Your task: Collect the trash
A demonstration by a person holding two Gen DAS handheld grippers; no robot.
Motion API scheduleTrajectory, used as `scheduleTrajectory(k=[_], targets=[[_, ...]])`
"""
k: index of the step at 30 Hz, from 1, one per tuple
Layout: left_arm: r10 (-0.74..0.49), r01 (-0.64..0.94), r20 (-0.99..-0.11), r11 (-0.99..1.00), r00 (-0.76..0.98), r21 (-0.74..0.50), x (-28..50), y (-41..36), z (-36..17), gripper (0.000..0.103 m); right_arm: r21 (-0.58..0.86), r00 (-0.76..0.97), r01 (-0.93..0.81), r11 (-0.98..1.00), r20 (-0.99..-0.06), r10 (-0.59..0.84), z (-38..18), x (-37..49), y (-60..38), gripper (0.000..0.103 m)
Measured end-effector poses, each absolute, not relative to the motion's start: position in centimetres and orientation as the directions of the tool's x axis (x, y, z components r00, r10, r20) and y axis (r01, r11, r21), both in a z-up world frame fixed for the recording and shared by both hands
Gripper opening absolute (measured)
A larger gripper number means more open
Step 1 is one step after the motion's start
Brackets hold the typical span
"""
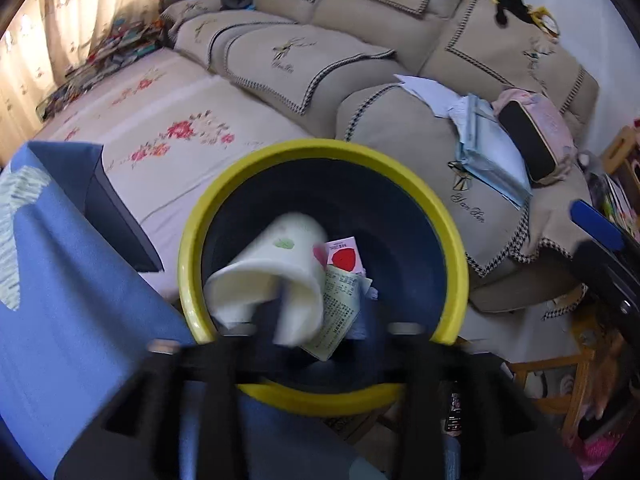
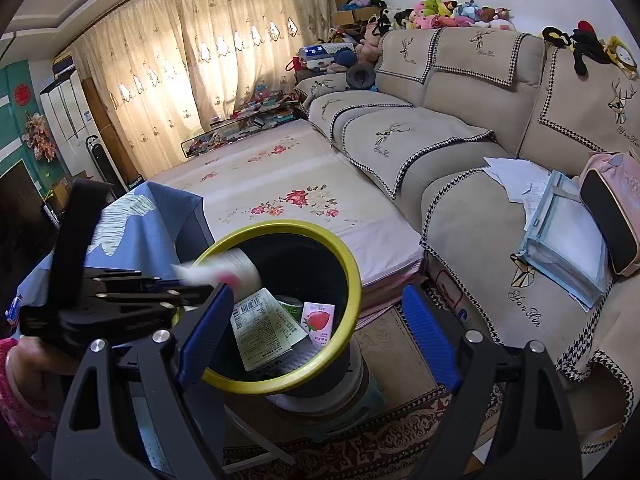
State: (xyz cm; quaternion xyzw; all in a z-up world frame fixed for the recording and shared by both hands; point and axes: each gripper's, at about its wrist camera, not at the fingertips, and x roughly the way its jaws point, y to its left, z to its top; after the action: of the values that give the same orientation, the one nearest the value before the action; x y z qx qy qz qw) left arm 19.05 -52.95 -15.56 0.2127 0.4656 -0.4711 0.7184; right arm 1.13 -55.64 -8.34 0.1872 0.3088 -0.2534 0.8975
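Note:
A dark bin with a yellow rim [image 1: 444,216] [image 2: 344,264] stands on the floor in front of the sofa. My left gripper [image 1: 320,320] is over the bin's near rim with its fingers apart, and a white paper cup [image 1: 276,276] [image 2: 236,268] is blurred just beyond them above the bin mouth. Whether a finger still touches the cup is unclear. Inside the bin lie a printed paper slip [image 1: 340,312] [image 2: 260,328] and a pink strawberry carton [image 1: 344,256] [image 2: 318,320]. My right gripper [image 2: 316,328] is open and empty above the bin.
A blue cloth-covered table [image 1: 80,300] [image 2: 140,216] stands left of the bin. A floral mat [image 2: 288,184] lies behind it. The beige sofa [image 2: 460,160] holds papers [image 2: 516,172], a clear folder [image 2: 568,240] and a pink bag [image 2: 616,196]. A patterned rug [image 2: 400,440] covers the floor.

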Motion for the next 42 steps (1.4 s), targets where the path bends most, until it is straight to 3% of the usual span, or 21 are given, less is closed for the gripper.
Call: scheduleTrajectory(k=[5, 7, 9, 13, 19, 26, 32, 42], targets=[[-0.538, 0.848, -0.821, 0.512, 0.192, -0.138, 18.4, -49.3, -12.6, 0.065, 0.184, 0.689, 0.559, 0.809, -0.645, -0.33, -8.2, 0.8, -55.4, 0.082], [-0.589, 0.834, -0.765, 0.537, 0.261, -0.129, 17.5, -46.1, -9.9, 0.085, 0.189, 0.694, 0.545, 0.817, -0.648, -0.313, -8.2, 0.9, -54.9, 0.082], [-0.625, 0.797, -0.681, 0.596, 0.382, -0.1, 16.1, -41.6, -7.0, 0.098, 0.191, 0.701, 0.521, 0.832, -0.652, -0.289, -8.4, 1.1, -54.0, 0.083], [-0.557, 0.681, -0.597, 0.731, 0.577, -0.025, 13.5, -33.1, -3.5, 0.098, 0.194, 0.724, 0.458, 0.868, -0.648, -0.237, -8.3, 1.8, -51.2, 0.084], [-0.364, 0.459, -0.596, 0.889, 0.715, 0.008, 11.0, -21.6, -2.6, 0.098, 0.15, 0.754, 0.376, 0.914, -0.623, -0.208, -6.9, 2.3, -46.1, 0.089], [-0.25, 0.301, -0.576, 0.954, 0.778, -0.008, 6.9, -11.1, -2.6, 0.098, 0.097, 0.779, 0.304, 0.948, -0.597, -0.189, -5.2, 1.2, -40.0, 0.091], [-0.204, 0.242, -0.529, 0.97, 0.823, 0.002, 2.4, -5.3, -2.1, 0.098, 0.08, 0.796, 0.292, 0.953, -0.573, -0.196, -3.8, -0.4, -37.1, 0.093], [-0.19, 0.206, -0.498, 0.978, 0.846, -0.023, -0.8, -2.7, -1.2, 0.098, 0.072, 0.806, 0.264, 0.962, -0.565, -0.178, -3.0, -1.0, -35.3, 0.093]])
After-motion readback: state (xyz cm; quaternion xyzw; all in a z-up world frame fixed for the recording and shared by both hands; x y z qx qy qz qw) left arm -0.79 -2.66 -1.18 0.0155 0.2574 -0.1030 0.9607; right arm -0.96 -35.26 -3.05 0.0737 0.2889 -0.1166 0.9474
